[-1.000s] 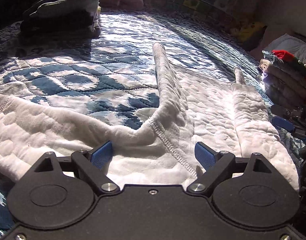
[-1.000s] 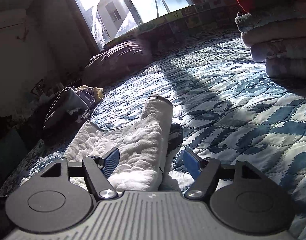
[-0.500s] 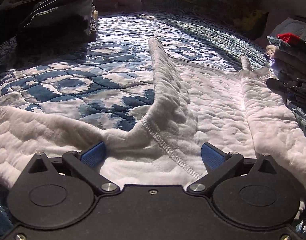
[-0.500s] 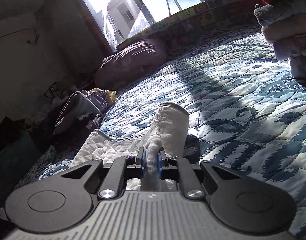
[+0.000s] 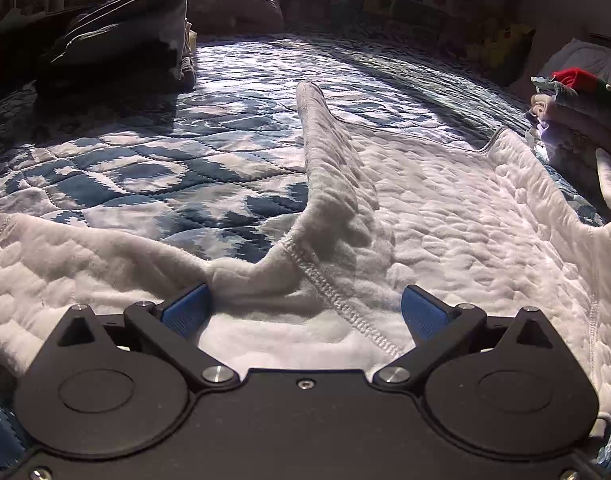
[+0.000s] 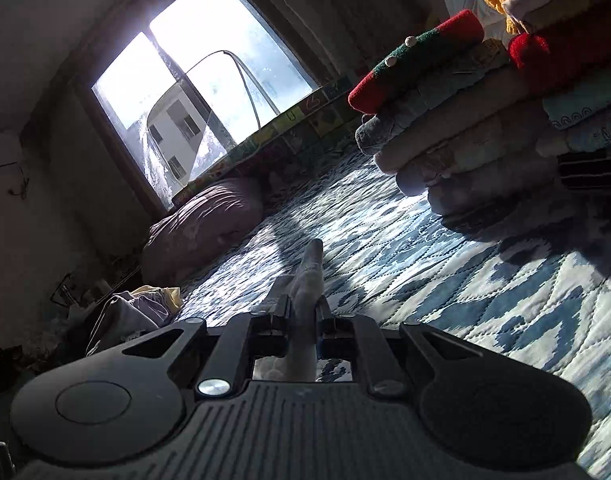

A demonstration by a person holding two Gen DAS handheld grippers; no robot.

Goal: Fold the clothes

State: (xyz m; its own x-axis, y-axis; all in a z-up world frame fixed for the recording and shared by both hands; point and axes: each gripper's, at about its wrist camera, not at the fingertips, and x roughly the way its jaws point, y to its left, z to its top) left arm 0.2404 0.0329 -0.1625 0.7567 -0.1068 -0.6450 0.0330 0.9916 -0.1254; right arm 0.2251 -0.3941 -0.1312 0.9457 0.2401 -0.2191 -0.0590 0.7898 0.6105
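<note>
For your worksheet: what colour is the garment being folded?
White garment, clearest in the left wrist view.

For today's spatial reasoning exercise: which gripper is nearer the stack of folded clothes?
Right. The right gripper is lifted beside the stack of folded clothes; the left gripper sits across the white garment.

A white fleecy garment (image 5: 445, 216) with a bumpy, quilted-looking pile lies spread on the blue-and-white patterned quilt, its body flat and lit by the sun. One sleeve (image 5: 329, 152) runs off toward twelve o'clock in the left wrist view, pushed up into a narrow ridge, its cuff at the far end. A stitched seam (image 5: 337, 300) crosses the near fabric diagonally, heading to five o'clock. Another stretch of the garment trails off to nine o'clock along the near edge. At three o'clock the cloth rises off the bed. In the right wrist view a narrow pale fold of it (image 6: 307, 280) stands upright, pinched.
</note>
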